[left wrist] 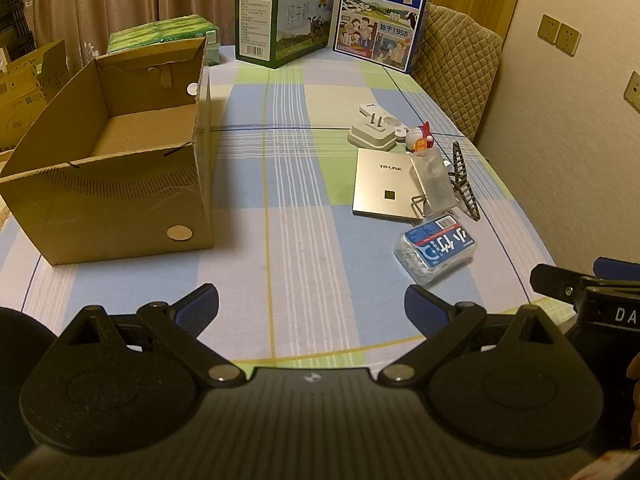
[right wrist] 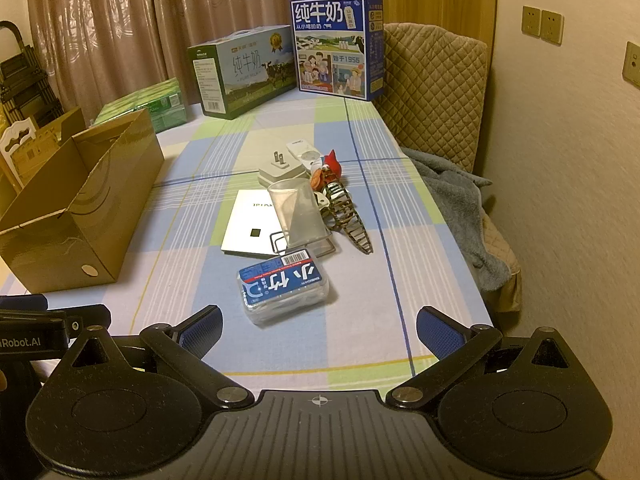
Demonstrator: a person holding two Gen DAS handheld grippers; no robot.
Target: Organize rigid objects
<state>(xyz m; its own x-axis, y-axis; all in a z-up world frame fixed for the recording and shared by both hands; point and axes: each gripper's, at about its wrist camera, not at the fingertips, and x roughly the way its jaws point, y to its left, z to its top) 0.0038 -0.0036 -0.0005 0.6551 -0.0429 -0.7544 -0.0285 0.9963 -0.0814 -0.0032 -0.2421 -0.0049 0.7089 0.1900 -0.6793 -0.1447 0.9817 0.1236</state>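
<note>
An open cardboard box point(left wrist: 108, 152) point(right wrist: 76, 196) stands on the left of the checked tablecloth. To the right lies a cluster: a blue-labelled clear plastic box point(left wrist: 436, 250) point(right wrist: 282, 282), a flat white TP-LINK unit point(left wrist: 382, 186) point(right wrist: 252, 226), a clear plastic cup on a wire stand point(left wrist: 434, 184) point(right wrist: 298, 214), a dark hair claw clip point(left wrist: 464, 180) point(right wrist: 350, 218), a small red and white figurine point(left wrist: 420, 138) point(right wrist: 328, 168) and white plug adapters point(left wrist: 372, 130) point(right wrist: 280, 168). My left gripper point(left wrist: 312, 308) is open above the near table. My right gripper point(right wrist: 318, 330) is open just short of the blue-labelled box.
Two milk cartons point(left wrist: 284, 20) point(right wrist: 338, 46) stand at the table's far end, with green packs point(left wrist: 168, 32) beside them. A quilted chair point(right wrist: 432, 88) with a grey blanket point(right wrist: 460, 208) is along the right edge. More cardboard boxes point(left wrist: 24, 84) are off the left side.
</note>
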